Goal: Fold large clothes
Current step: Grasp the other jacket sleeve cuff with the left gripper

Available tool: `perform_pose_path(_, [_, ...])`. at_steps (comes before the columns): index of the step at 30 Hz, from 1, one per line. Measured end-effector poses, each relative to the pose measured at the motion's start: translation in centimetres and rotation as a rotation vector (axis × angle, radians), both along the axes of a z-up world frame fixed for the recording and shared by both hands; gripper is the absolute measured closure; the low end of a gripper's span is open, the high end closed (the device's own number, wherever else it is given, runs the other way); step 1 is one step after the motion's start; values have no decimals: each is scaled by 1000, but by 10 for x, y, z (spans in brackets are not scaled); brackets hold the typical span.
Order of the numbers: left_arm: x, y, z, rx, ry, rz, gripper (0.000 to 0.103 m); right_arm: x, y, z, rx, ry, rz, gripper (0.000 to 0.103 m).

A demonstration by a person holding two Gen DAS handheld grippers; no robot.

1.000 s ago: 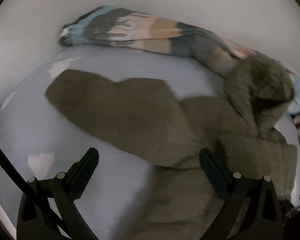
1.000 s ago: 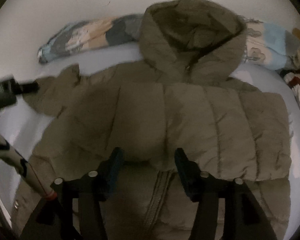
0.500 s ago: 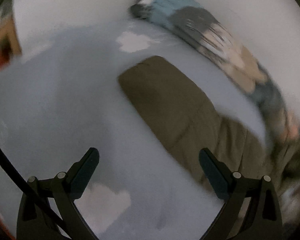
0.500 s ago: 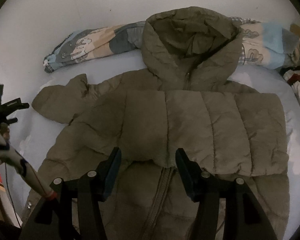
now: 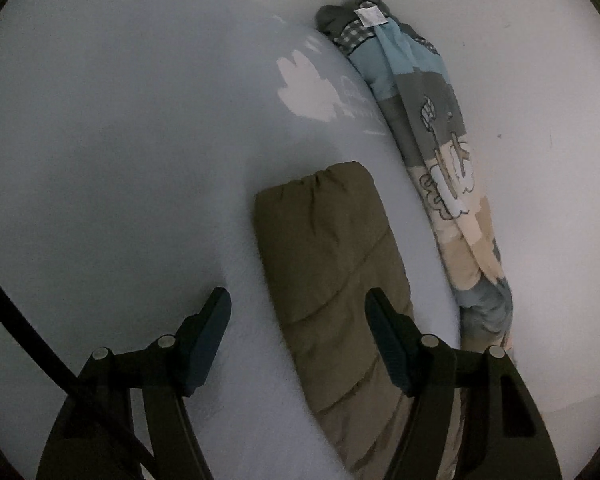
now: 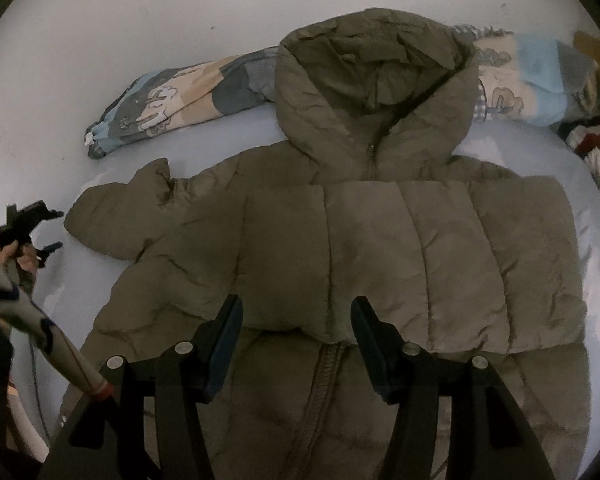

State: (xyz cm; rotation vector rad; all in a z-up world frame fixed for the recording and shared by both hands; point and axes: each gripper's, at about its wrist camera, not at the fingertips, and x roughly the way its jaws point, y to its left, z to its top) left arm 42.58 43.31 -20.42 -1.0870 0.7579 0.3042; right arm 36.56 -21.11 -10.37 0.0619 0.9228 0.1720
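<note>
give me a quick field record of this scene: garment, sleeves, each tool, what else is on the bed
garment: olive hooded puffer jacket, front up, zipped, on the bed sheet
far sleeve: folded across the chest
near sleeve: sleeve stretched out on the sheet, unfolded
left tool: open, above the sleeve, holding nothing
right tool: open, over the jacket front, holding nothing
other: rolled patterned blanket along the wall

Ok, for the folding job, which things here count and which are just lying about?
Part of the job:
- olive puffer jacket, spread flat
- its outstretched sleeve
- left gripper, jaws open over the sleeve
- right gripper, jaws open above the jacket

Lying about:
- rolled patterned blanket along the wall
- red-and-white fabric at the bed's right edge
</note>
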Motion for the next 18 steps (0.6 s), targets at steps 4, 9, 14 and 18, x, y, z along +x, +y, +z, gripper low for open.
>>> perform_pose_path(4, [10, 0, -7, 23, -38, -7, 34, 2, -3, -4, -9, 7, -9, 42])
perform_pose_path(9, [22, -2, -11, 68, -33, 1, 60, 2, -6, -6, -13, 8, -15, 42])
perform_pose_path(14, [26, -6, -10, 99, -35, -3, 81, 4, -8, -9, -12, 14, -21, 42])
perform_pose_path(18, [24, -14, 12, 155, -62, -28, 86, 5, -11, -8, -9, 11, -28, 42])
